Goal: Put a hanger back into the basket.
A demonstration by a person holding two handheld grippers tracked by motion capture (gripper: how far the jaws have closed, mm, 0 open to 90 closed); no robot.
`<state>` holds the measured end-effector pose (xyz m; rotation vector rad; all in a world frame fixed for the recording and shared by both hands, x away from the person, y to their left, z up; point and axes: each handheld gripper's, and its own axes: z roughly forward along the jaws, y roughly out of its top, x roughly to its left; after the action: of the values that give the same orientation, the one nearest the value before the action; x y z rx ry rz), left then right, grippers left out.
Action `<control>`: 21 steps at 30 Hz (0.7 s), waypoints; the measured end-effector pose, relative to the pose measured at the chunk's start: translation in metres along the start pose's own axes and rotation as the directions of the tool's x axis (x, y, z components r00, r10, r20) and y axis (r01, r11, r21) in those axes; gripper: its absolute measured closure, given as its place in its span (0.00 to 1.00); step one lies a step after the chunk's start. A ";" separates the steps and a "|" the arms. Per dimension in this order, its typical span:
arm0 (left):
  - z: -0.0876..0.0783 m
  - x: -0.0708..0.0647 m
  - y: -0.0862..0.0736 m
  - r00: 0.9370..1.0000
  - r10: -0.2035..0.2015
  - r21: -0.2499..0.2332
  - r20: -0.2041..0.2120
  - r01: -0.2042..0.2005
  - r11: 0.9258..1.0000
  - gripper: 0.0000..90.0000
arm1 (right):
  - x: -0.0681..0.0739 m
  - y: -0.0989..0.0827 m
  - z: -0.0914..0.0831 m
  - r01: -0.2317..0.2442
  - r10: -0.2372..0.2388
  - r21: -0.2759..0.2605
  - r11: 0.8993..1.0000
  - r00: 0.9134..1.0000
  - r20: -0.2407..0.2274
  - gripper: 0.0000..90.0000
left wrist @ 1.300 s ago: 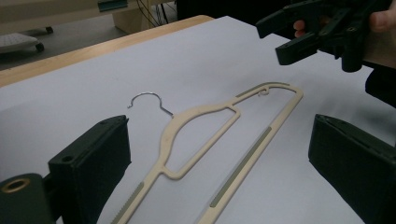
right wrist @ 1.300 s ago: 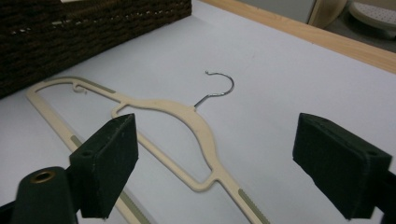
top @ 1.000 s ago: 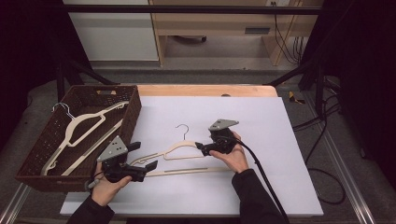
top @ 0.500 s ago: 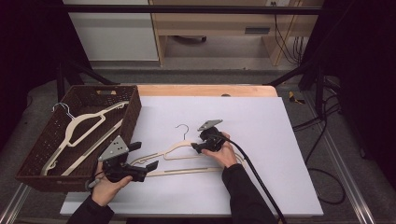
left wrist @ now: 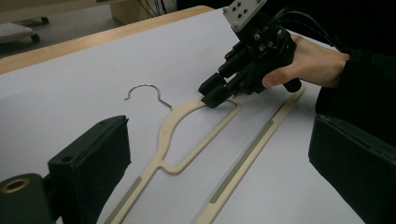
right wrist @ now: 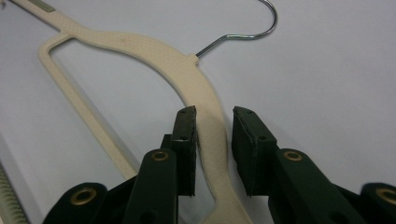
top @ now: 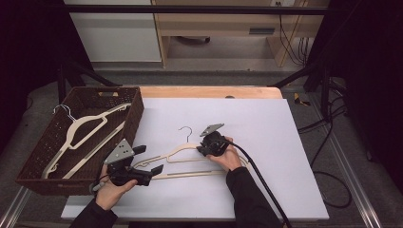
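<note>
A cream wooden hanger (top: 171, 153) with a metal hook lies flat on the white table top. My right gripper (top: 200, 151) is down at its shoulder just right of the hook, and its jaws have just been closing. In the right gripper view the hanger (right wrist: 154, 51) runs between the two pads (right wrist: 187, 135). One pad touches it and a thin gap remains at the other, so the right gripper (right wrist: 212, 114) is open. My left gripper (top: 148, 160) rests wide open at the hanger's left end. In the left gripper view the hanger (left wrist: 166, 126) lies ahead, with the right gripper (left wrist: 215, 91) on it.
A dark woven basket (top: 135, 114) stands at the table's left edge and holds more cream hangers (top: 85, 128). Bare wood edges the far side of the table. Black frame bars and cables run along the right side.
The right gripper came left and down onto the hanger's shoulder, and its jaws narrowed around it. The left gripper stayed put.
</note>
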<state>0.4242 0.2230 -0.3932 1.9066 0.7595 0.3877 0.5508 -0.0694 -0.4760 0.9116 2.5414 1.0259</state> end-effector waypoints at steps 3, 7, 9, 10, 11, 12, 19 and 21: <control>0.002 -0.001 0.000 1.000 0.000 0.006 0.002 0.000 1.000 0.06 | -0.001 0.000 -0.001 -0.010 0.010 0.010 1.000 1.000 -0.013 0.83; 0.007 -0.002 0.001 1.000 0.005 0.019 0.007 -0.005 1.000 0.06 | -0.003 0.000 -0.001 -0.003 0.003 0.006 1.000 1.000 -0.027 0.84; 0.013 -0.003 0.002 1.000 0.005 0.031 0.009 -0.006 0.999 0.06 | -0.005 0.000 -0.001 -0.006 0.006 0.001 1.000 0.999 -0.041 0.84; 0.016 -0.003 0.003 1.000 0.008 0.040 0.011 -0.008 0.999 0.06 | -0.005 0.000 -0.002 -0.018 0.018 0.008 1.000 0.999 -0.045 0.84; 0.019 -0.004 0.004 1.000 0.013 0.048 0.013 -0.013 0.999 0.06 | -0.008 -0.001 -0.002 -0.001 0.001 -0.006 1.000 0.999 -0.054 0.85; 0.023 -0.004 0.006 1.000 0.013 0.054 0.014 -0.014 0.998 0.06 | -0.007 -0.001 -0.003 -0.016 0.016 0.000 1.000 0.998 -0.057 0.85; 0.053 -0.002 0.017 1.000 0.013 0.104 0.015 -0.015 0.994 0.07 | -0.009 0.004 -0.024 -0.003 -0.001 -0.060 0.998 0.998 -0.063 1.00; 0.056 -0.002 0.016 1.000 0.010 0.109 0.018 -0.012 0.994 0.08 | -0.008 0.002 -0.022 -0.006 0.003 -0.059 0.998 0.998 -0.060 0.98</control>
<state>0.4595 0.1780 -0.4034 2.0148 0.7721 0.3416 0.5477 -0.0854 -0.4587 0.8842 2.5434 1.1396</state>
